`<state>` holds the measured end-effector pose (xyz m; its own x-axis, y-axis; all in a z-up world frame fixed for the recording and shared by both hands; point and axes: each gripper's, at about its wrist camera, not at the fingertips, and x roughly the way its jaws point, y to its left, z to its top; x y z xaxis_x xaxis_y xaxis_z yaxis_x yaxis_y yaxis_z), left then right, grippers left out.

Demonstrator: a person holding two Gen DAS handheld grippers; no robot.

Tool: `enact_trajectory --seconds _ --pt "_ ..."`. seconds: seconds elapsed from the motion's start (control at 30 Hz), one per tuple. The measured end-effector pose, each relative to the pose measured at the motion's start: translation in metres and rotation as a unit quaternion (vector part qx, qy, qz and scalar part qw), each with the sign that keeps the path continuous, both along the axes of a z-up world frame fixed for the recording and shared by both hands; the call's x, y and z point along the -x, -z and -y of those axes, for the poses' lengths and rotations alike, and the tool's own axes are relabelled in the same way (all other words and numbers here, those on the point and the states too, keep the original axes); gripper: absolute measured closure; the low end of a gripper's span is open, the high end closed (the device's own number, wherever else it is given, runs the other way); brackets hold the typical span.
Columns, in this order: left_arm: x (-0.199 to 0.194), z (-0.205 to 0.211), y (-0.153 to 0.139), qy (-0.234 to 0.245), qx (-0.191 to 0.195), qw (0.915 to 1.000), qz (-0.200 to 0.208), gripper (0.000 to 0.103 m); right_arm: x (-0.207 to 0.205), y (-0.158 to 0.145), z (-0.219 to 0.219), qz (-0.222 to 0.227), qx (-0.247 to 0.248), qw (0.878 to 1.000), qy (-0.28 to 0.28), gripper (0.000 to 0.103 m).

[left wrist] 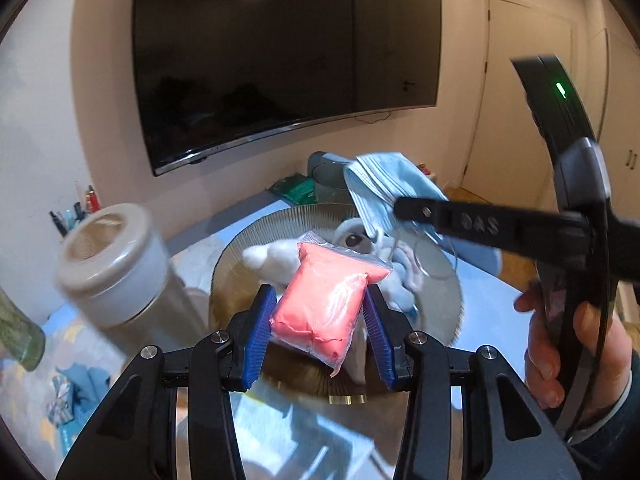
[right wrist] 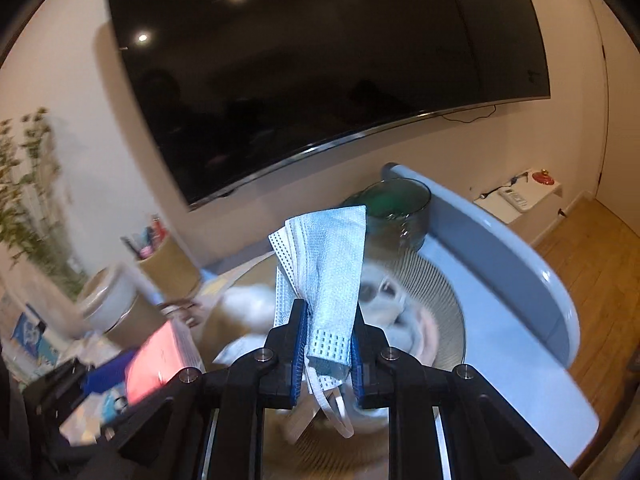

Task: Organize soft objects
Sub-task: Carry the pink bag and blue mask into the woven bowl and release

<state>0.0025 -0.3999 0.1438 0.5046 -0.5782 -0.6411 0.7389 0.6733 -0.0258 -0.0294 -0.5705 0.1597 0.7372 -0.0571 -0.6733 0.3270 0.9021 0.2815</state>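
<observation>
Plainly, the biggest thing ahead of both tongs is the ribbed glass bowl (left wrist: 240,240), lying just beyond and below their tips, with a soft white-and-blue plush toy (left wrist: 276,258) already lying in it. Next in size, the pink packet (left wrist: 324,300) sits between the blue pads of the left gripper (left wrist: 320,328), hanging over the bowl's near rim; it looks like a soft, doughy filling sealed in clear slippery film, light and squashy, so a hold across its thick middle, as now, seems safer than pinching the loose sealed edge. Those jaws stand partly apart and clamped on the packet, whose sides bulge a little against the pads. Smaller still, the folded blue face masks (right wrist: 324,264) stand up out of the right gripper (right wrist: 330,352), over the middle of the bowl; they are thin, limp and nearly weightless, with ear loops dangling below the pads that could snag. That pair is nearly together, nipping the stack near its lower end.
</observation>
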Motion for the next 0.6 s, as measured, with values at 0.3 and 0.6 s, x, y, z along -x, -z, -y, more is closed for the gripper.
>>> enact_trajectory --seconds 0.3,0.6 --pt "-0.029 0.033 0.02 -0.019 -0.009 0.9998 -0.003 0.05 -0.075 0.018 0.021 -0.027 -0.012 0.999 -0.021 0.067" --pt "0.006 0.021 0.013 0.029 0.0 0.9995 -0.015 0.036 -0.038 0.015 0.027 -0.018 -0.035 0.999 -0.007 0.05"
